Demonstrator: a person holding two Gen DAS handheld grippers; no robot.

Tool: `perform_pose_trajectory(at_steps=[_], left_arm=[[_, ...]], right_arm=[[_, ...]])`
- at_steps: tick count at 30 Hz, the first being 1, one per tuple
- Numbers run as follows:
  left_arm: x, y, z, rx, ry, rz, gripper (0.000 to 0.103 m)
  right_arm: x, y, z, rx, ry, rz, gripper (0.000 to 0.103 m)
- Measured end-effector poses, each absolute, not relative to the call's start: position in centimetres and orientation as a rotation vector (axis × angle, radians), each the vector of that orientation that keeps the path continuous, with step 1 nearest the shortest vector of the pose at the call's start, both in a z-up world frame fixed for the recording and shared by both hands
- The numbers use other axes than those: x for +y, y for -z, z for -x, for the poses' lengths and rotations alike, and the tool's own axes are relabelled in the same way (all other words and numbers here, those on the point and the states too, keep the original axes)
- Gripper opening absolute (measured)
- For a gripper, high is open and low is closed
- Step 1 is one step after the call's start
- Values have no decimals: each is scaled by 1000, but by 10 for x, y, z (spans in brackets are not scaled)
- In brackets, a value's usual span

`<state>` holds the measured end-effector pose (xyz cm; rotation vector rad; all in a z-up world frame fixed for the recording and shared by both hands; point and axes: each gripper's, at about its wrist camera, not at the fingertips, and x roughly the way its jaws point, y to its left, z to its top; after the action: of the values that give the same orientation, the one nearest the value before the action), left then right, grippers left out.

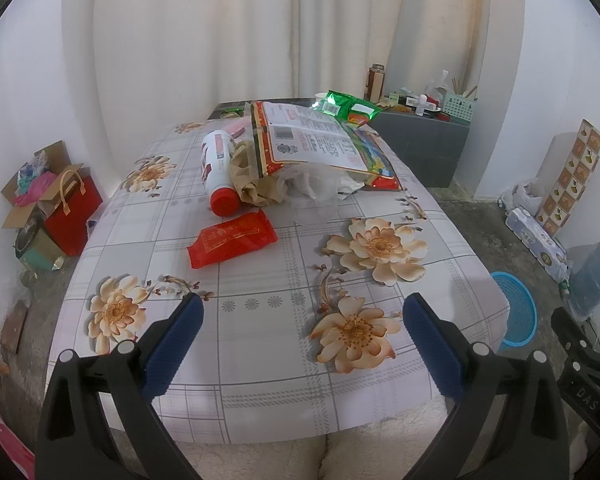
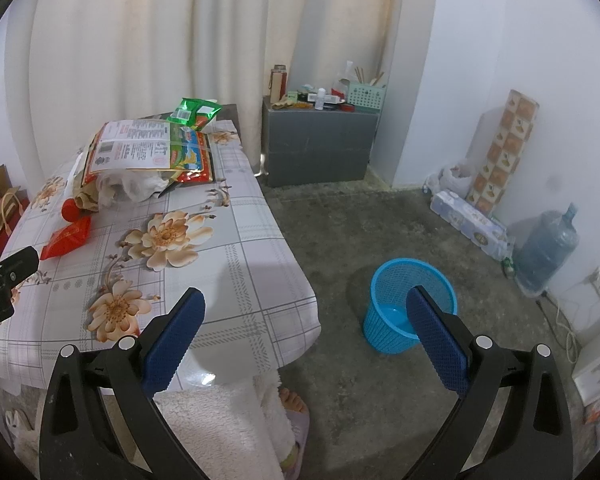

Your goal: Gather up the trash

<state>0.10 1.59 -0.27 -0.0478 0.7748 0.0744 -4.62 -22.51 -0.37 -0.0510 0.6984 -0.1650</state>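
- Nothing looks collected yet: the blue plastic mesh wastebasket [image 2: 410, 304] on the concrete floor shows only its bare bottom, as far as the right wrist view reaches inside.
- All the trash lies on the floral-print tablecloth table [image 1: 260, 344], well apart from the wastebasket: a flat red foil packet [image 1: 232, 237] nearest, then beyond it a white bottle with a red cap [image 1: 217, 170] on its side, crumpled brown paper [image 1: 252, 178], clear plastic film [image 1: 316, 182], a large printed snack bag [image 1: 320, 140], and green foil packets [image 1: 350, 108] farthest.
- The left gripper [image 1: 300, 320] hovers over the table's near part, jaws spread wide, holding nothing.
- The right gripper [image 2: 306, 312] hangs between table edge and wastebasket, jaws likewise wide and empty.
- The floor around the wastebasket is bare, so I judge the carry path free; the table's rounded near corner is the one edge to skirt.
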Motion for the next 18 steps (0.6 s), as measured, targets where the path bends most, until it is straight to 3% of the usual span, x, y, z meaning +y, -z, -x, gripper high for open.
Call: perform_pose_trajectory(at_steps=[18], left_arm=[[16, 3, -1, 775, -73, 47, 98]], right_arm=[[-225, 4, 46, 701, 165, 50, 97]])
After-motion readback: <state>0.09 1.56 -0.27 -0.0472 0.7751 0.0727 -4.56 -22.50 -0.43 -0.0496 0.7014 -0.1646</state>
